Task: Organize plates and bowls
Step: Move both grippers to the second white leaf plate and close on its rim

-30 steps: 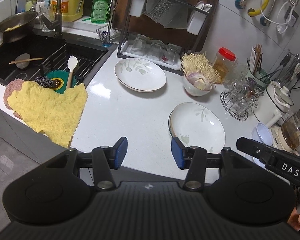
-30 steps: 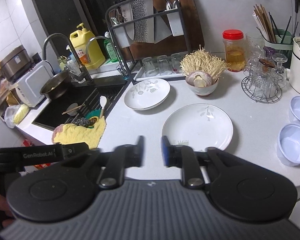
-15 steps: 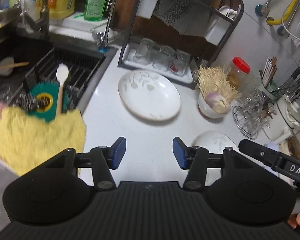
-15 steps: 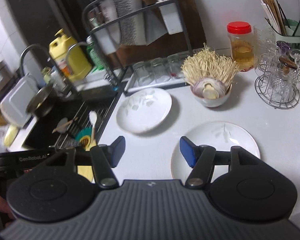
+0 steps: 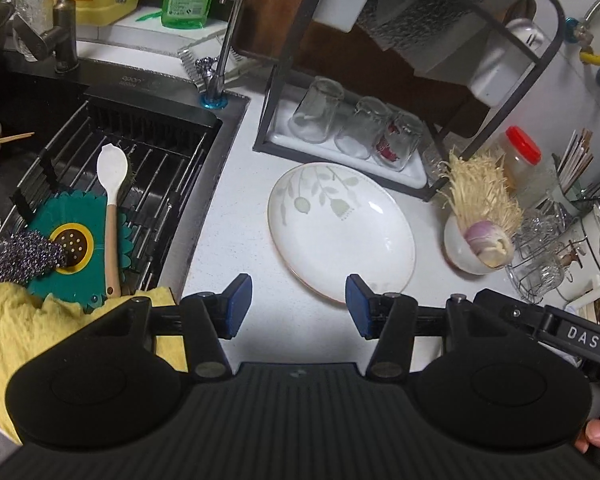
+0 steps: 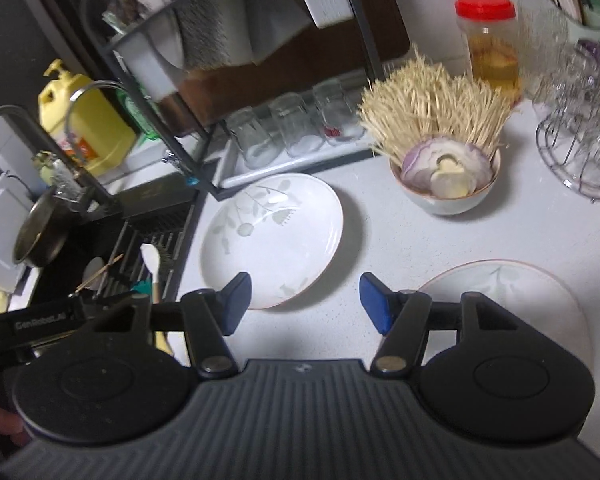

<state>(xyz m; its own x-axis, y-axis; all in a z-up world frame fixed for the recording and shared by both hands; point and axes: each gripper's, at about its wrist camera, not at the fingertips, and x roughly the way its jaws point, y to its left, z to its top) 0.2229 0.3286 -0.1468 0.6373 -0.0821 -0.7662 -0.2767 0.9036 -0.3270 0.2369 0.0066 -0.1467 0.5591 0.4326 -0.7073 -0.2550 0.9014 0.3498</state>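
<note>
A white deep plate with a leaf print (image 5: pixel 340 236) (image 6: pixel 272 236) lies on the white counter in front of the dish rack. A second, flatter white plate (image 6: pixel 512 292) lies to its right, partly hidden under the right gripper. My left gripper (image 5: pixel 299 306) hovers open just short of the deep plate's near rim, nothing between its blue pads. My right gripper (image 6: pixel 305 304) is open too, empty, above the counter between the two plates. A white bowl (image 6: pixel 448 196) (image 5: pixel 472 248) holds onion and enoki mushrooms.
A black dish rack (image 5: pixel 380 92) with upturned glasses stands behind the plate. The sink (image 5: pixel 112 184) at left holds a white spoon, a green mat and a scrubber; a yellow cloth (image 5: pixel 32 328) drapes its edge. A red-lidded jar (image 6: pixel 492 44) and a wire glass stand (image 6: pixel 580 148) sit right.
Both grippers moved forward and down toward the deep plate, which now looks larger. The right gripper's jaws widened from nearly closed. The flat plate has slid out of the left wrist view.
</note>
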